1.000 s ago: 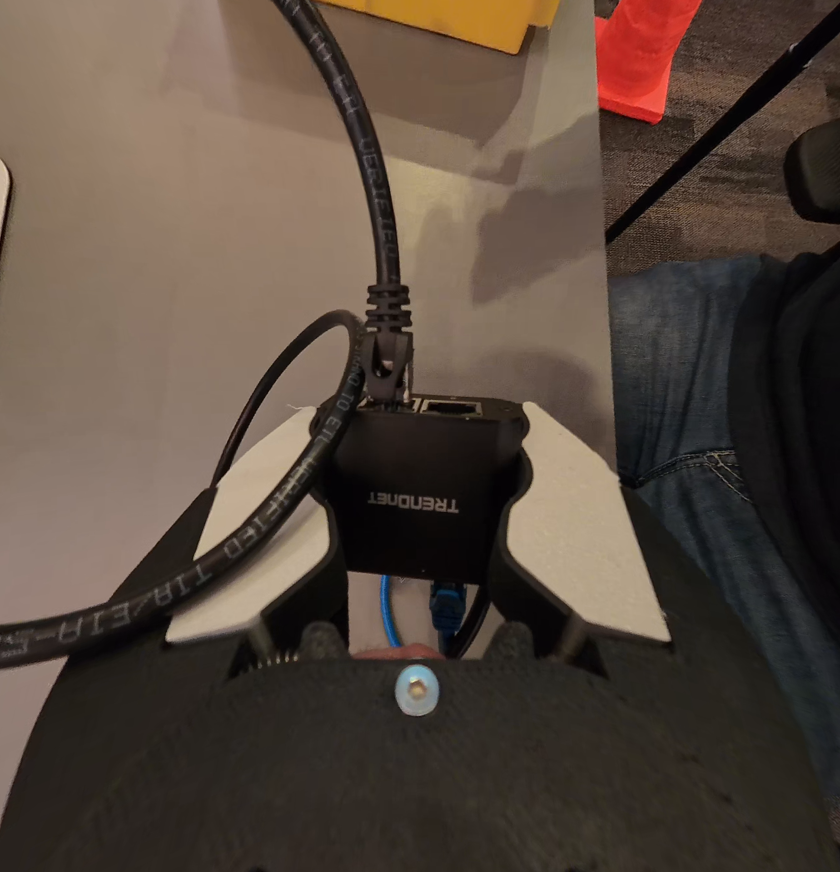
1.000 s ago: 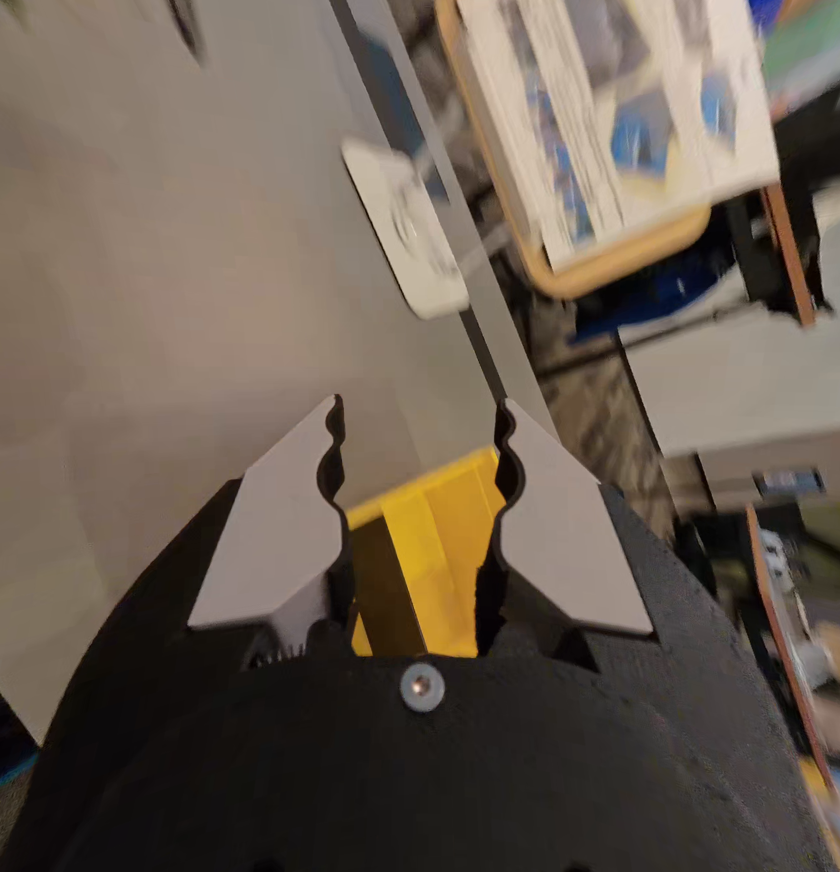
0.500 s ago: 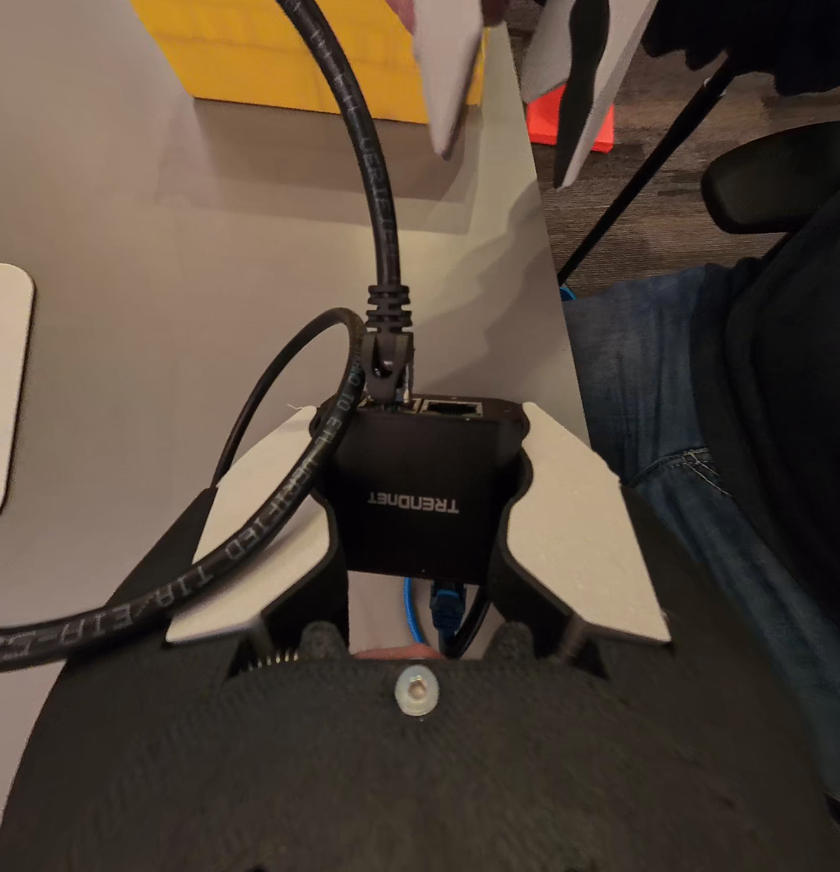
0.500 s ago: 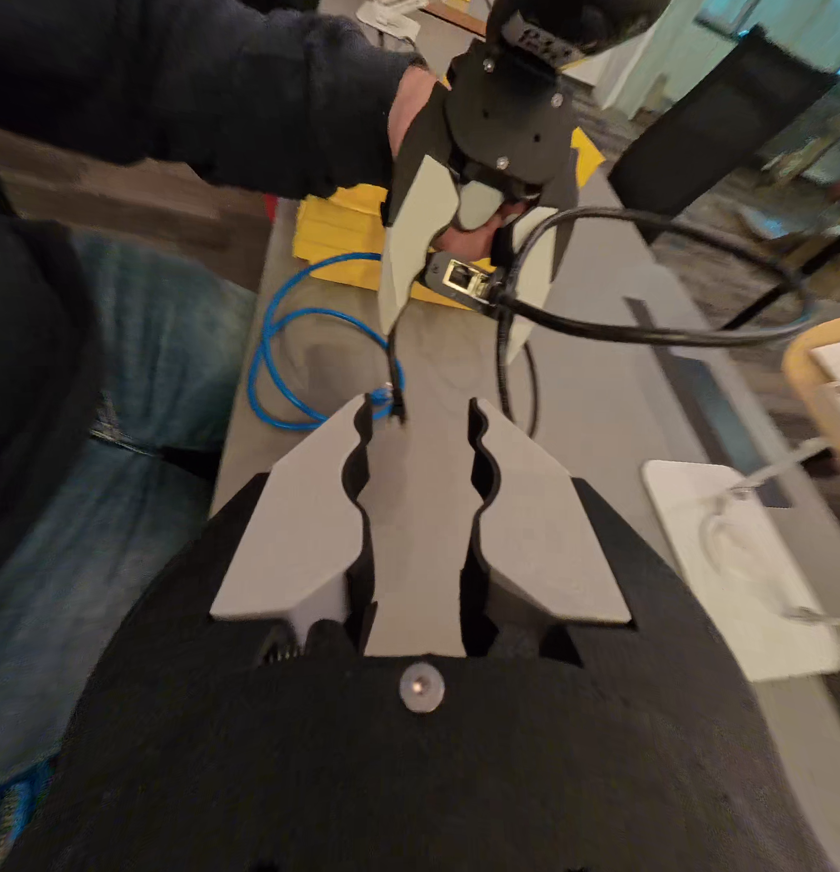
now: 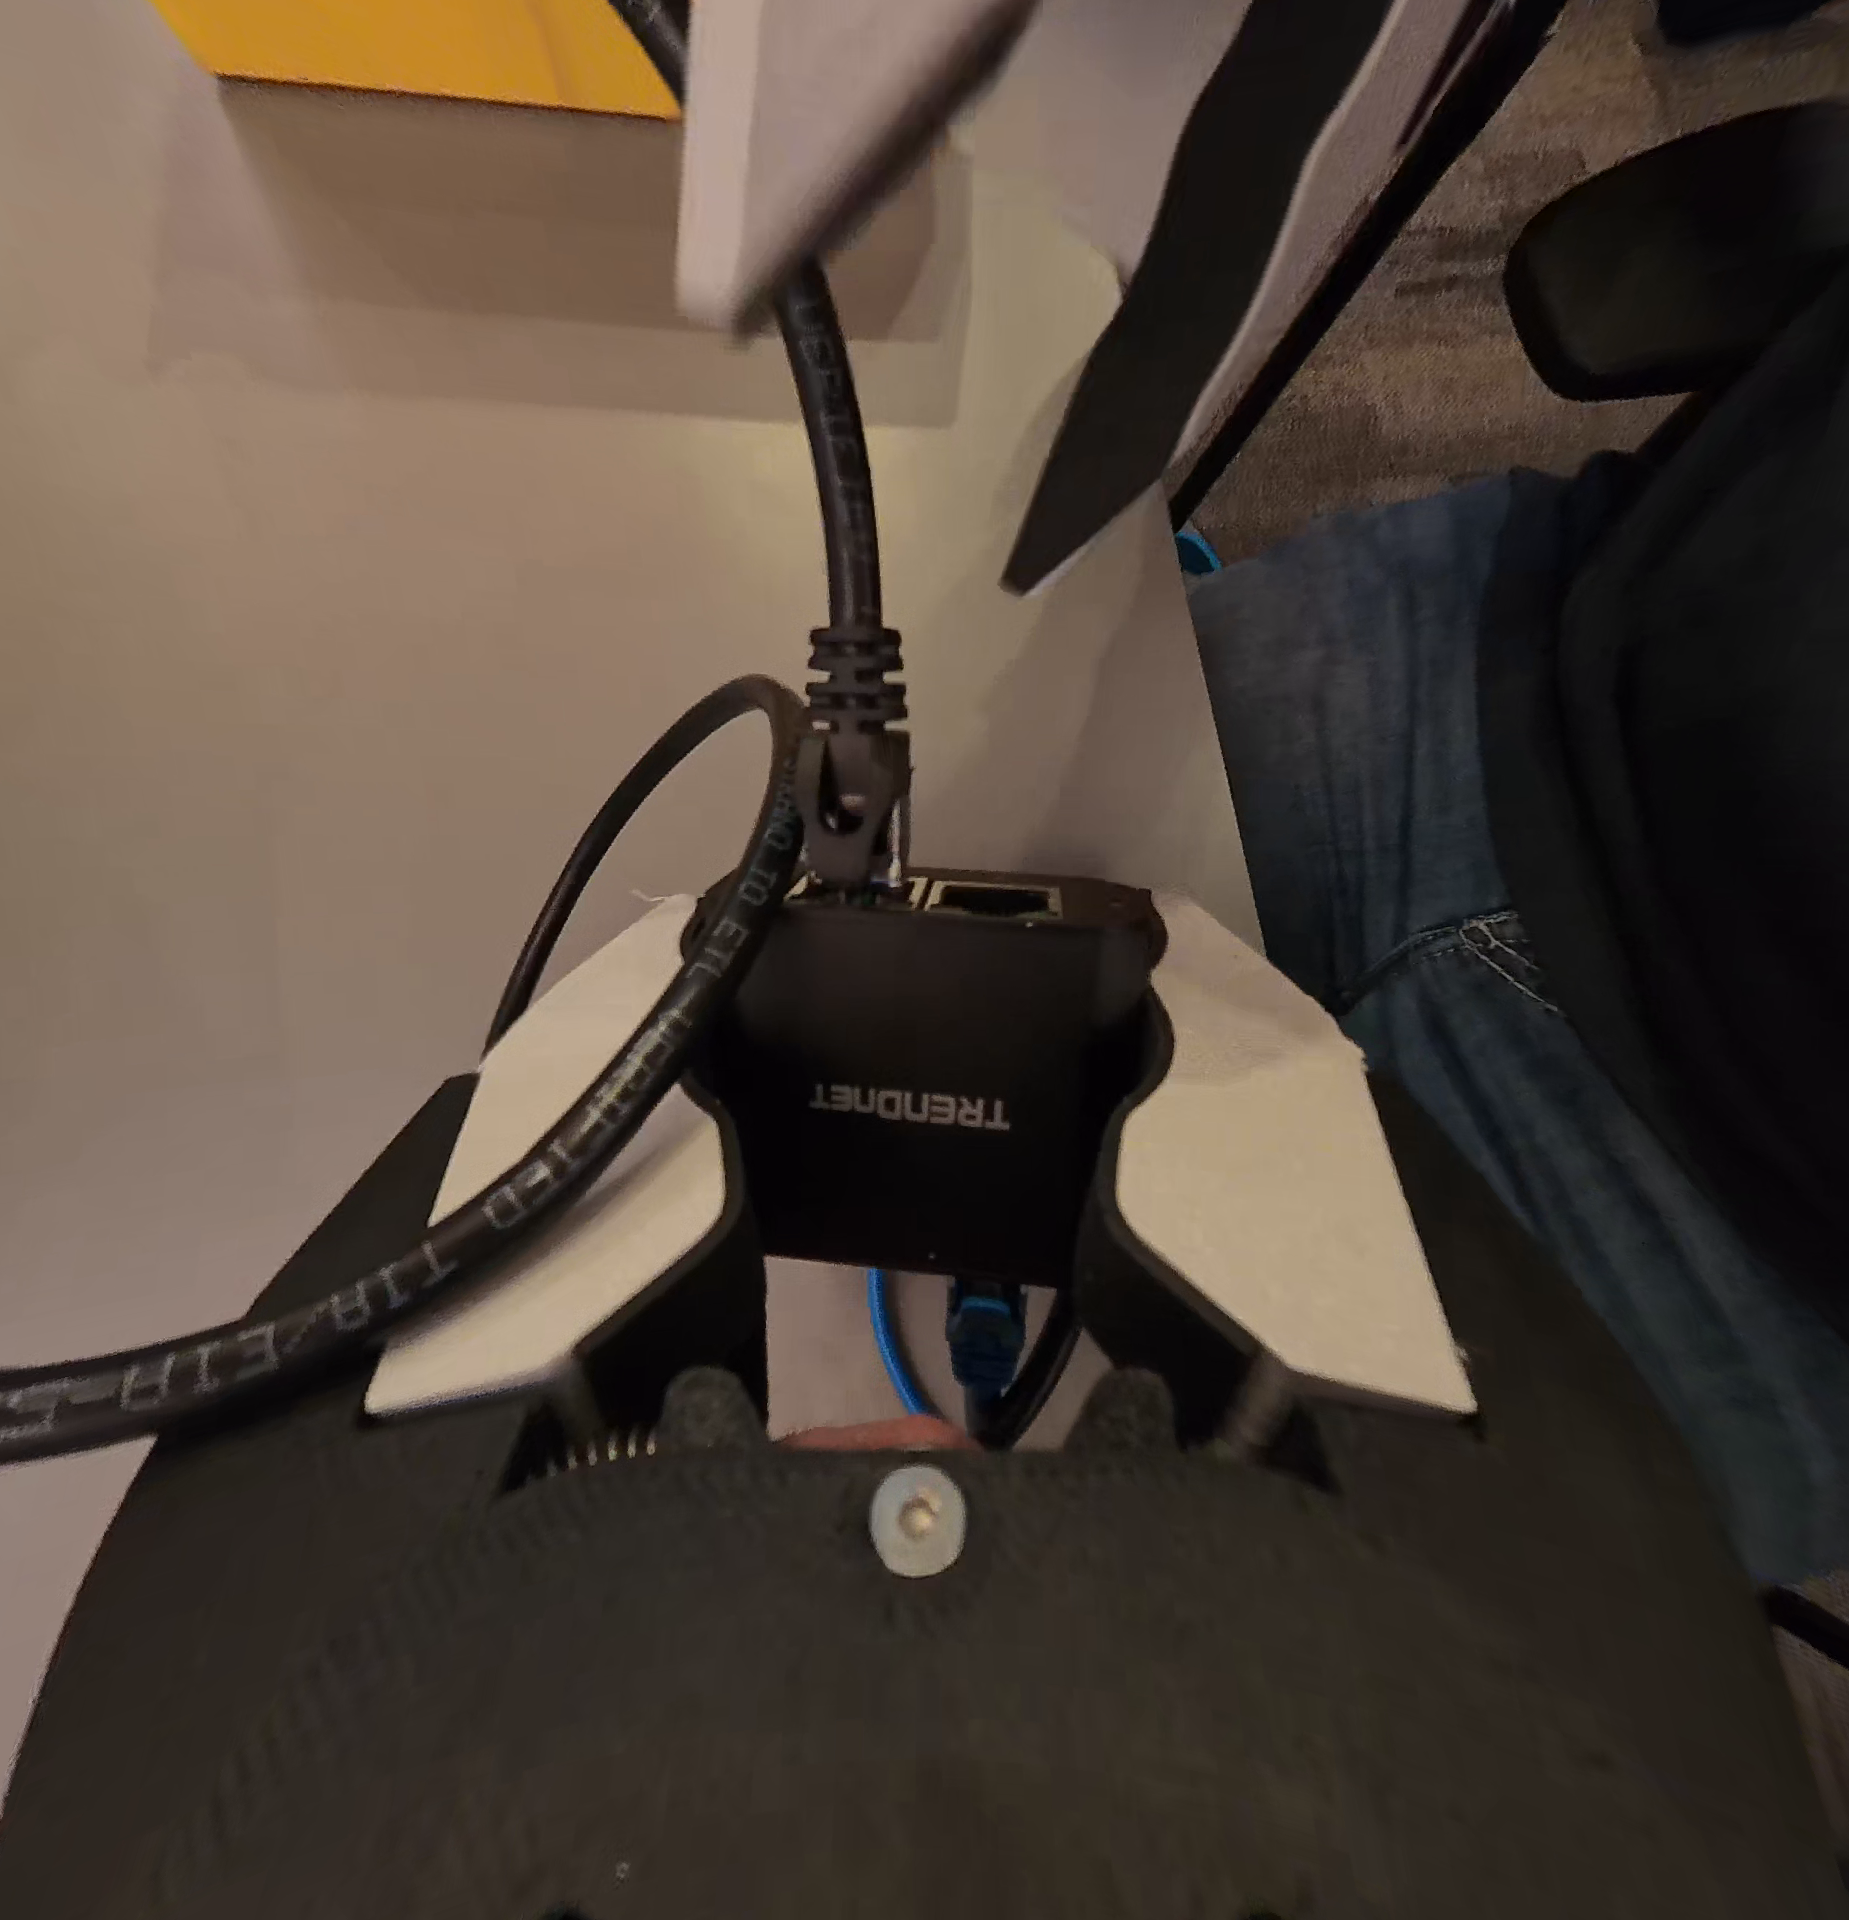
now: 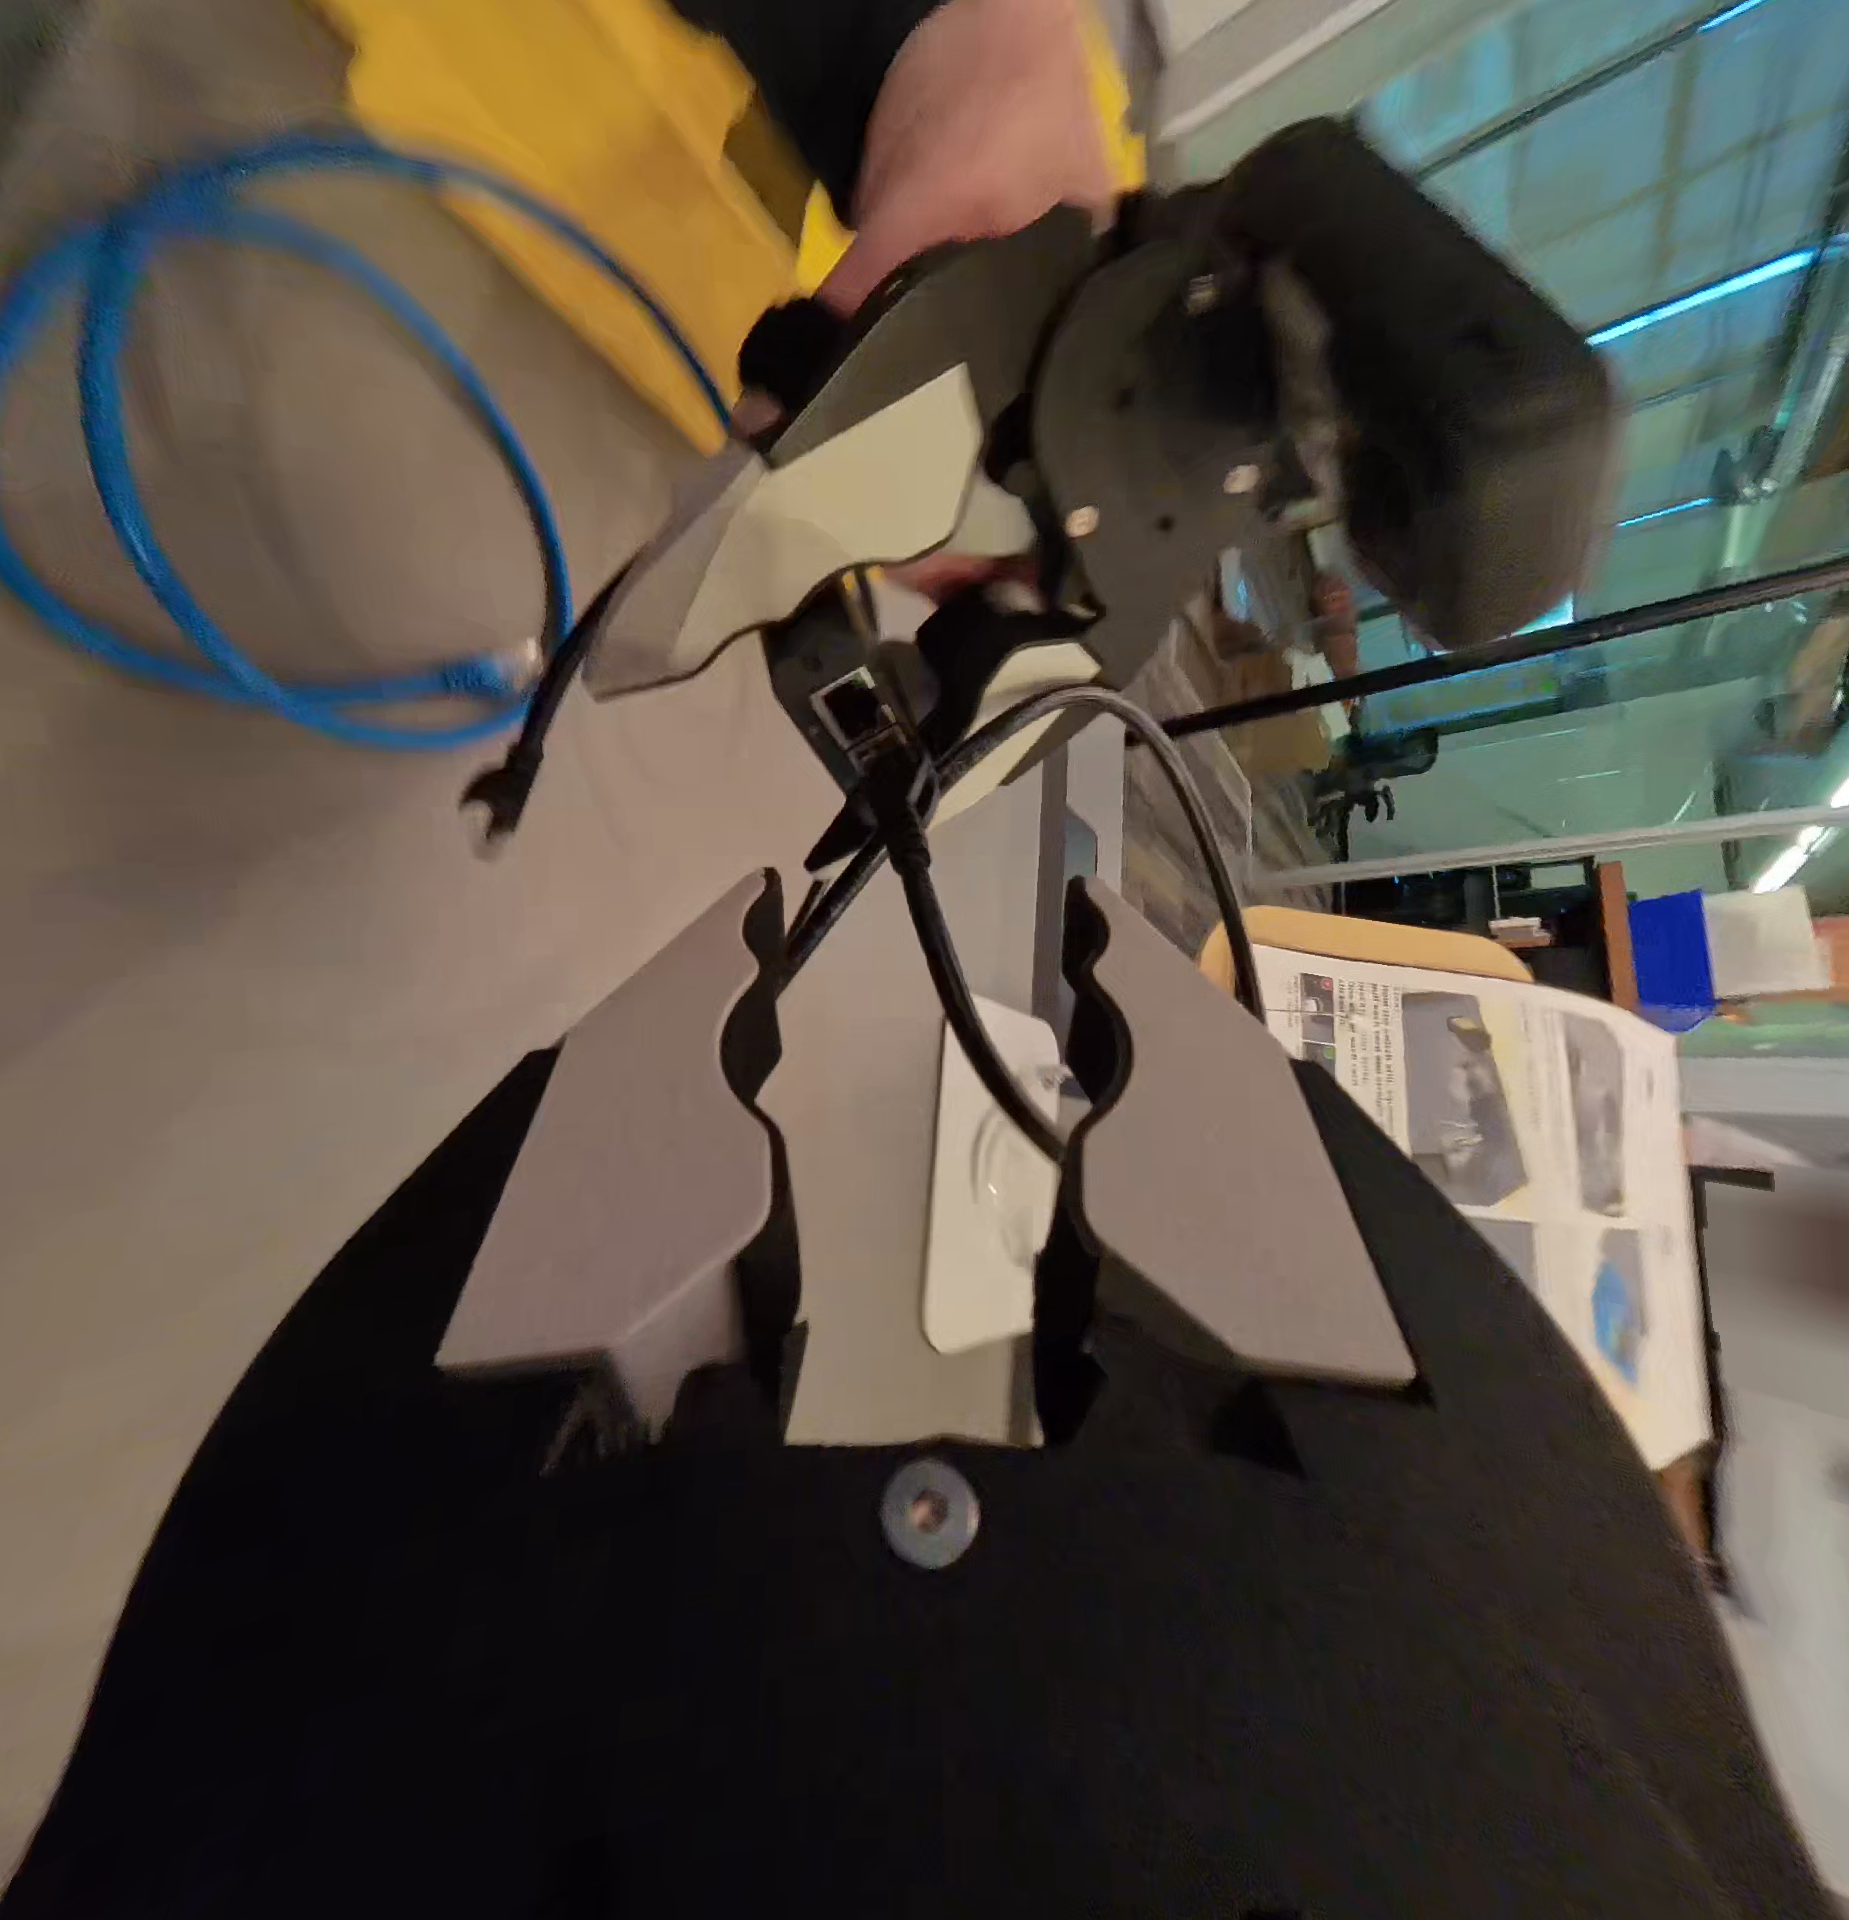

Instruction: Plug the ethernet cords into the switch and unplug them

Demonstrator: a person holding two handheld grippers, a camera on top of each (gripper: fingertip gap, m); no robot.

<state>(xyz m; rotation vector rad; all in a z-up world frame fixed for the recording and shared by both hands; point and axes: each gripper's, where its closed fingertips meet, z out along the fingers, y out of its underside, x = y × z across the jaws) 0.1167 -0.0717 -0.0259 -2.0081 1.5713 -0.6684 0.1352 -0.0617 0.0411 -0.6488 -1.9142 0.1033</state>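
Observation:
My left gripper (image 5: 925, 920) is shut on the small black switch (image 5: 915, 1101) and holds it above the grey table (image 5: 276, 623). A thick black ethernet cord (image 5: 847, 499) is plugged into the switch's left port by its plug (image 5: 852, 800); the right port (image 5: 993, 899) is empty. The cord loops over my left finger. My right gripper (image 6: 920, 883) is open, and the black cord (image 6: 951, 997) runs between its fingers without being gripped. The right gripper (image 5: 878, 447) hangs just above the plug in the left wrist view. The left gripper (image 6: 826, 727) shows holding the switch (image 6: 847, 712).
A blue ethernet cord (image 6: 276, 520) lies coiled on the table, its plug (image 6: 484, 670) loose; it also shows under the switch (image 5: 977, 1340). A yellow bin (image 6: 587, 156), a white pad (image 6: 987, 1195), printed sheets (image 6: 1471, 1091) and a person's jeans-clad leg (image 5: 1419, 831) are near.
My right gripper has moved in close to the switch, and its open fingers now straddle the black cord above the plug. My left gripper still holds the switch.

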